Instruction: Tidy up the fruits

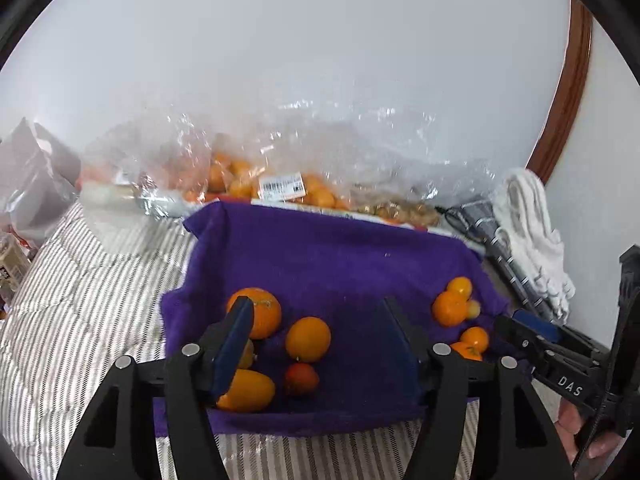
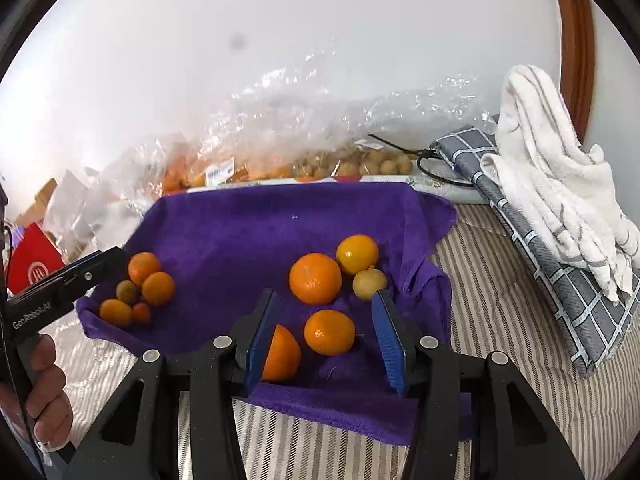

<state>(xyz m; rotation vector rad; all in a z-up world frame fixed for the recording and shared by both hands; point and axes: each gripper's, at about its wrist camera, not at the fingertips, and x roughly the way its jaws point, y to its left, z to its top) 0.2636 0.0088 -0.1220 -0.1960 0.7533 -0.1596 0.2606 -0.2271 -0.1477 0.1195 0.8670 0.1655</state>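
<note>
A purple towel (image 1: 320, 256) (image 2: 240, 232) lies on a striped bedcover with loose citrus fruits on it. In the left wrist view my left gripper (image 1: 316, 308) hangs open above an orange (image 1: 308, 339) and a small red fruit (image 1: 301, 378); its pads touch neither. A larger orange (image 1: 260, 314) and an oval yellow fruit (image 1: 248, 390) lie partly behind its left finger. My right gripper (image 2: 326, 298) is open over an orange (image 2: 329, 332), with a second orange (image 2: 282, 354) half hidden by its left pad. A big orange (image 2: 315, 278), a yellow one (image 2: 357, 254) and a pale one (image 2: 369, 284) lie beyond.
Several small oranges (image 2: 148, 280) (image 1: 452, 308) cluster near the other gripper in each view. Clear plastic bags of oranges (image 1: 260, 184) and brown fruits (image 2: 360, 164) line the wall. A white towel (image 2: 552, 184) on a grey checked cloth (image 2: 560, 280) lies right; a red box (image 2: 32, 268) left.
</note>
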